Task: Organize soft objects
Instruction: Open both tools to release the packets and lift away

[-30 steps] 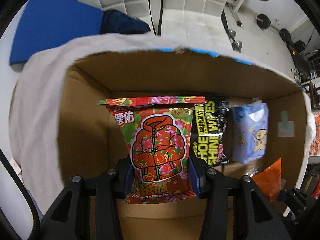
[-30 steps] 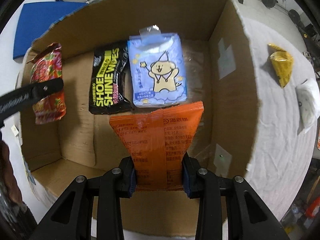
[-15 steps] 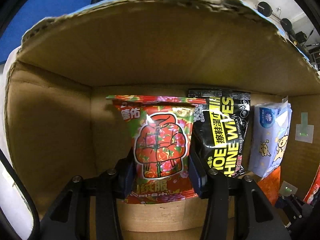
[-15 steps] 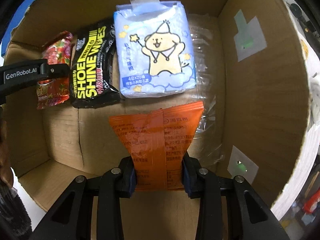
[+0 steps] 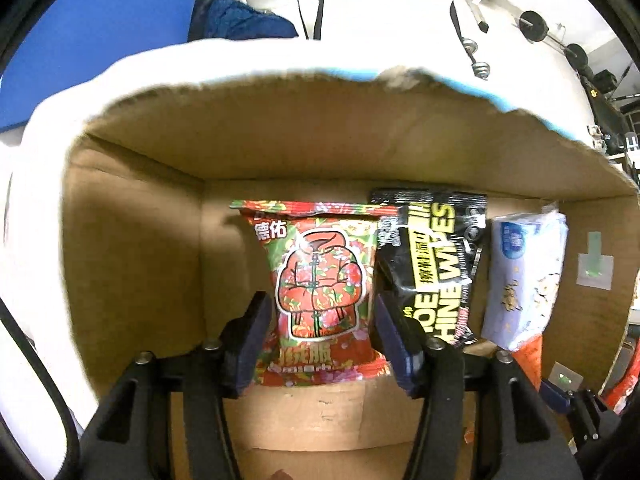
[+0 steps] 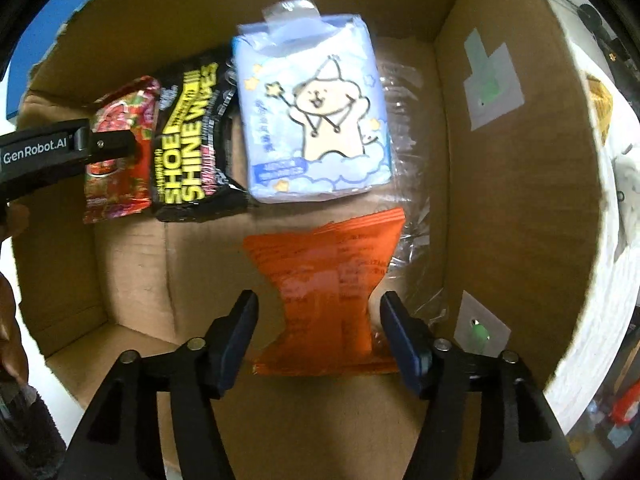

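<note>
Both grippers reach into a cardboard box (image 5: 132, 240) (image 6: 500, 200). My left gripper (image 5: 322, 312) has its jaws spread slightly wider than the red flowered packet (image 5: 320, 292), which lies on the box floor between them; it also shows in the right wrist view (image 6: 120, 152). My right gripper (image 6: 318, 320) is open, its jaws clear of the orange packet (image 6: 328, 280) lying on the floor between them. A black shoe-wipes pack (image 6: 192, 144) (image 5: 432, 264) and a blue tissue pack (image 6: 316, 120) (image 5: 524, 276) lie side by side in the box.
The box stands on a white cloth-covered surface (image 6: 616, 280). A yellow packet (image 6: 600, 108) and a white one (image 6: 628, 176) lie on the cloth to the right of the box. Clear plastic film (image 6: 408, 184) lines the box floor at the right.
My right gripper has opened and let go of the orange packet, which now lies on the box floor. My left gripper's jaws have spread off the red flowered packet and pulled back a little.
</note>
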The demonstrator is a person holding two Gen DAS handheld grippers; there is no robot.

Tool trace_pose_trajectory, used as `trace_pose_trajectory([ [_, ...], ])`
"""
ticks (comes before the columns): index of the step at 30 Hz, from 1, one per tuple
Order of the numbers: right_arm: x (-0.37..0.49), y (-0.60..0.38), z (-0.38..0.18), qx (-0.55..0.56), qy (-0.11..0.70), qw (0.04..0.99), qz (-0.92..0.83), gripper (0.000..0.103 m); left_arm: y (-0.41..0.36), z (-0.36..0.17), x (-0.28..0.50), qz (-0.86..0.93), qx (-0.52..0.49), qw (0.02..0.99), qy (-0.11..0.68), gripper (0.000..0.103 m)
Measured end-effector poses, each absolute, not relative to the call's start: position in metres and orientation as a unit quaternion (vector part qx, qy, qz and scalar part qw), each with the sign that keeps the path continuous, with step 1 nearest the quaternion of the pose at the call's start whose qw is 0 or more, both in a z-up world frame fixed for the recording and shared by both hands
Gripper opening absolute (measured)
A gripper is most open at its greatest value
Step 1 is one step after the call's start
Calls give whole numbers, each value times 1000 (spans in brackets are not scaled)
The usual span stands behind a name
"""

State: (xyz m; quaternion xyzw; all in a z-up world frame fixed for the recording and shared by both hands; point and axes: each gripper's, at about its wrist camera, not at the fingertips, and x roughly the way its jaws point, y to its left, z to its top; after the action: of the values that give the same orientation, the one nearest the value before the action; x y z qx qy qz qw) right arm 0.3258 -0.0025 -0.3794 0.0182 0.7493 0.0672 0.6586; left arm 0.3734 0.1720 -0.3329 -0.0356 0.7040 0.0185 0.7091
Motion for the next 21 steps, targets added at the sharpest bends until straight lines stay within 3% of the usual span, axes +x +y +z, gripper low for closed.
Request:
trace_pose_trajectory([
  [2,325,-4,-371,22,745,663,72,74,170,-323,370,21,-27,719,694,81],
  [4,326,-3,-362,25,740,668,73,77,169,-309,364,24,-20,730,683,89],
  [5,327,-3,-355,26,735,673,76,85,168,-306,361,25,-19,733,680,94],
  [7,327,-5,-343,23,725,684,72,93,164,-295,354,23,-21,741,671,94],
  [12,326,-10,-317,16,707,704,70,94,162,-276,321,19,-27,753,657,94],
  [15,322,-13,-302,10,695,716,65,102,159,-264,313,19,-31,760,649,94],
  [21,289,-15,-261,5,668,742,56,102,153,-219,268,33,-26,795,605,94],
])
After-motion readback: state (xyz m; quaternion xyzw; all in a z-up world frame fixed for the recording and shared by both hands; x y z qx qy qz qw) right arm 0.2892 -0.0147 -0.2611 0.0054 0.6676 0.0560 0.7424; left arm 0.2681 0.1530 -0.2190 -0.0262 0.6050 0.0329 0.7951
